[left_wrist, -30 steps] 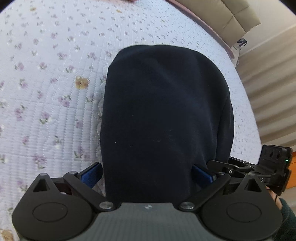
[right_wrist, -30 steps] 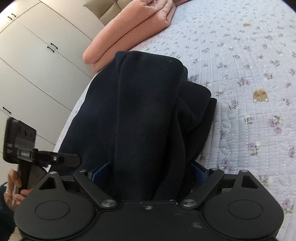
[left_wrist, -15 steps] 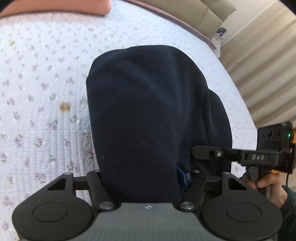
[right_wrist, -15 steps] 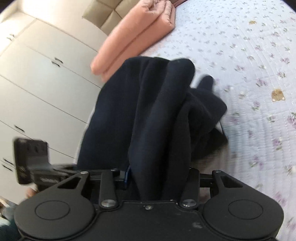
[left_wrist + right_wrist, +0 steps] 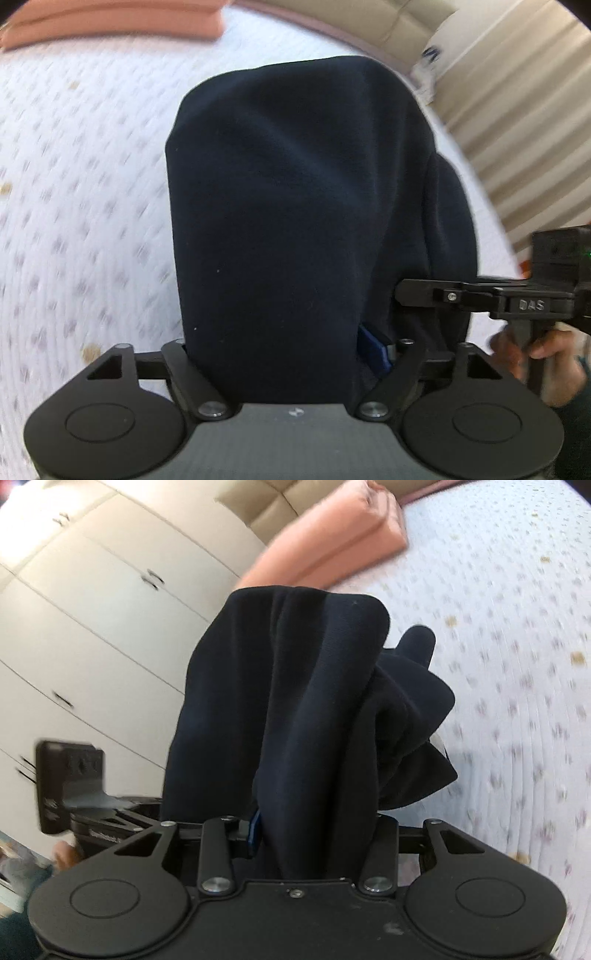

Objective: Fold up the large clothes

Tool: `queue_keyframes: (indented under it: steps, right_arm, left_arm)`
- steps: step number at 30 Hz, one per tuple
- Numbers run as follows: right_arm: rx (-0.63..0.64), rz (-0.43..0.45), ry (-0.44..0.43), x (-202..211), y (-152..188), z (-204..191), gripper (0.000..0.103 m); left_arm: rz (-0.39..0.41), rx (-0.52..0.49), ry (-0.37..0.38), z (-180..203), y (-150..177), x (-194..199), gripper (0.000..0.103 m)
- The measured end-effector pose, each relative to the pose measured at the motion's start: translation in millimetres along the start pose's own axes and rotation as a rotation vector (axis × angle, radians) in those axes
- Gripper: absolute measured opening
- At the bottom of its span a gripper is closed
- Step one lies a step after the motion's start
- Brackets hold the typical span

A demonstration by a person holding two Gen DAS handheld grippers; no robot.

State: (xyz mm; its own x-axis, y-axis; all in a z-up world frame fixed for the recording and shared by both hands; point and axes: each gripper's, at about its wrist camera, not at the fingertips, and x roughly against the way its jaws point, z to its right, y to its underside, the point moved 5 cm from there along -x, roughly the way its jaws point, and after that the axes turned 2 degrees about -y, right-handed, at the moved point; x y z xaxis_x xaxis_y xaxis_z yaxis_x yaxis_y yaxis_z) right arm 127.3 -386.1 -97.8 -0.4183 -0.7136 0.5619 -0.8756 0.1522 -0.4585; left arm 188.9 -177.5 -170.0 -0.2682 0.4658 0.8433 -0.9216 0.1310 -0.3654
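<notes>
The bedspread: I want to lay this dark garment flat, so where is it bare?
Bare floral bedspread left of the hanging dark garment, up to the pink folded blanket by the headboard. Crowded where both grippers bunch the garment.

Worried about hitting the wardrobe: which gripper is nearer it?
Left. The left gripper, jaws opening around the garment, is on the wardrobe side; the right gripper holds the garment on the bed side.

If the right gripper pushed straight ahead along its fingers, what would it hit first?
The dark navy garment it already clamps: the bunched cloth drapes over the right gripper and fills the line ahead. Beyond it probably lies the floral quilt, but the cloth hides that path.
</notes>
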Motion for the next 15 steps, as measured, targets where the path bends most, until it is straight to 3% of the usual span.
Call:
queue_keyframes:
  steps: [3,4,5,7,10,15]
  right_arm:
    - [0.013,-0.047,0.113,-28,29,23,0.056]
    - [0.028,-0.030,0.145,-31,35,30,0.061]
    - [0.052,-0.003,0.164,-32,38,36,0.077]
    - [0.094,0.012,0.204,-30,42,46,0.085]
    - [0.166,0.015,0.238,-23,48,49,0.086]
    - [0.172,0.000,0.283,1,44,59,0.090]
  left_arm:
    - [-0.029,-0.037,-0.156,-17,19,-26,0.088]
    - [0.016,-0.074,-0.194,-21,23,-23,0.097]
    - [0.051,-0.094,-0.209,-23,25,-19,0.103]
    - [0.074,-0.095,-0.204,-29,32,-11,0.103]
    - [0.068,-0.106,-0.196,-37,45,-7,0.103]
    - [0.074,-0.118,-0.202,-34,45,0,0.103]
